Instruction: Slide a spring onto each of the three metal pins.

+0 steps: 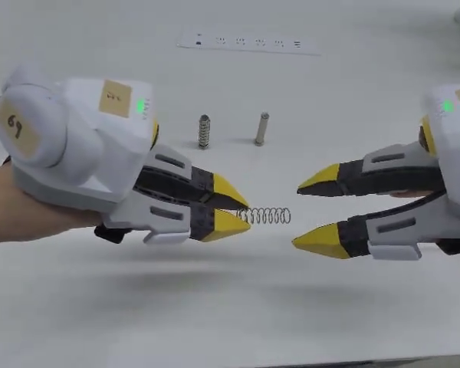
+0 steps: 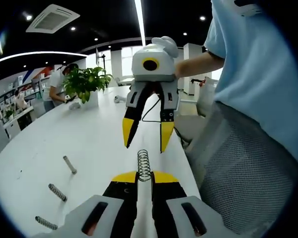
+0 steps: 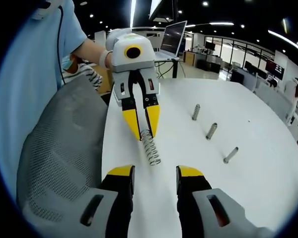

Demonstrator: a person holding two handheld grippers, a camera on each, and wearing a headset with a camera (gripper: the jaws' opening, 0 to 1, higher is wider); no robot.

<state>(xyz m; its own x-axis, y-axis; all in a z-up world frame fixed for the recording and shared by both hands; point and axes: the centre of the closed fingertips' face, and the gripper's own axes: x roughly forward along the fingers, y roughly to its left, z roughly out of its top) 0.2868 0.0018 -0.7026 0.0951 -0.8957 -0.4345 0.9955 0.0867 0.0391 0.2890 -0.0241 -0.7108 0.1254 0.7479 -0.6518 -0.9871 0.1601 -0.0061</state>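
SURFACE: white workbench point(image 1: 230, 307), flat, matte | PINS: three metal pins standing upright in one row on the top, well apart from the near edge; sprung pin point(image 1: 205, 132) just beside bare pin point(image 1: 261, 129); second sprung pin point(image 3: 195, 112) at the row's other end | FAR SIDE: white power strip point(image 1: 249, 42), lying flat | ALONG TOP: potted plant point(image 2: 87, 82), standing

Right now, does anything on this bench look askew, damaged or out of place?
Nothing stands out. The left gripper pinches one end of a spring, the right gripper is open, and the bare pin stands upright beside a sprung pin.
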